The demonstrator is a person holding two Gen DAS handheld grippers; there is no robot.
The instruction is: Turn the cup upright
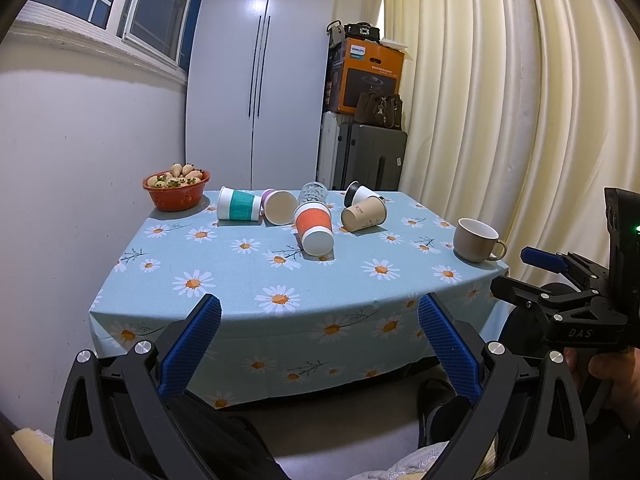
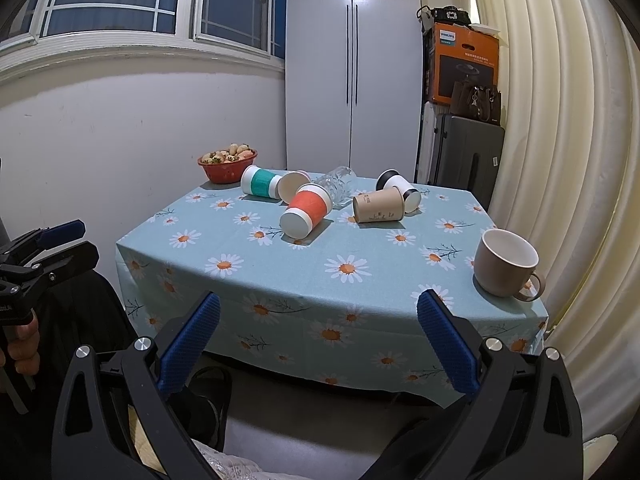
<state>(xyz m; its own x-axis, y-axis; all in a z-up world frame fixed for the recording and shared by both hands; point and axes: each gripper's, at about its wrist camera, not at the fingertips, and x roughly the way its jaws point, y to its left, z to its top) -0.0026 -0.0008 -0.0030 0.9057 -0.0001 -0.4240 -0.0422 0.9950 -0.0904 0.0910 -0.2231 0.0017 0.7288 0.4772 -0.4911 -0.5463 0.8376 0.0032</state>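
Note:
Several cups lie on their sides on the daisy tablecloth point(image 1: 240, 280): a teal-sleeved cup point(image 1: 239, 204), a purple cup point(image 1: 278, 207), an orange-sleeved cup point(image 1: 314, 229), a clear glass point(image 1: 313, 192), a brown paper cup point(image 1: 364, 213) and a black-and-white cup point(image 1: 359, 193). A beige mug point(image 1: 477, 239) stands upright at the right edge. They also show in the right wrist view: orange cup point(image 2: 306, 211), brown cup point(image 2: 378, 205), mug point(image 2: 506, 263). My left gripper point(image 1: 319, 310) and right gripper point(image 2: 318, 308) are open, empty, and short of the table's front edge.
A red bowl of fruit point(image 1: 176, 190) sits at the table's far left corner by the wall. A grey suitcase point(image 1: 370, 156) and an orange box point(image 1: 368, 76) stand behind the table. A curtain point(image 1: 500, 120) hangs along the right.

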